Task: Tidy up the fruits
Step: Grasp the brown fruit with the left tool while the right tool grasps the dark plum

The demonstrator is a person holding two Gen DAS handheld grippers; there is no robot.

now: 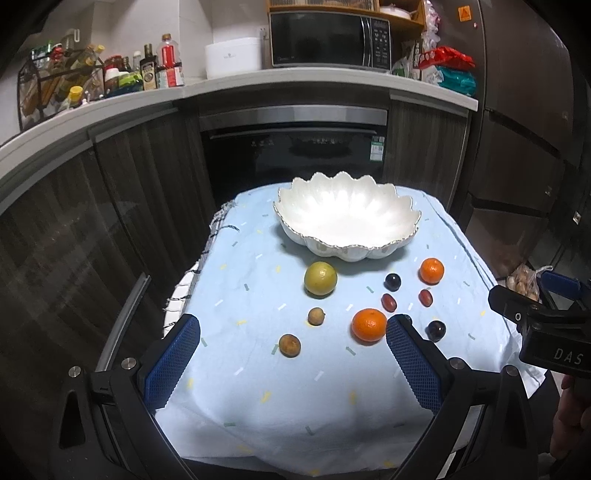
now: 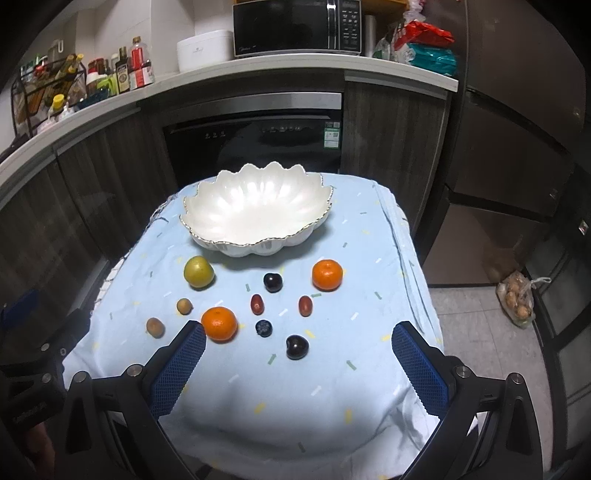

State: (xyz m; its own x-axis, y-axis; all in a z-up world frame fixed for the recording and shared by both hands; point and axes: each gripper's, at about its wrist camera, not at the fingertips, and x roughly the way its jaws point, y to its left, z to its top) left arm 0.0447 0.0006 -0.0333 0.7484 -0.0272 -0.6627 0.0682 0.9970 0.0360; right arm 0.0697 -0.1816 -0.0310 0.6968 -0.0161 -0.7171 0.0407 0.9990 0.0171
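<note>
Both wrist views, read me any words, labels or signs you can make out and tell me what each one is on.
"DAS" on the body of the right gripper, cut off at the frame edge.
Microwave brand and keypad: too small to read.
Oven green sticker: blurred.
Bottles labels: unreadable.
Orange triangle sign on the fridge: no legible text.

Loose fruits (image 2: 219,323) before empty bowl (image 2: 255,212)

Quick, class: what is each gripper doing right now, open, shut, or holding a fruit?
Left gripper: open, holding nothing.
Right gripper: open, holding nothing.
</note>
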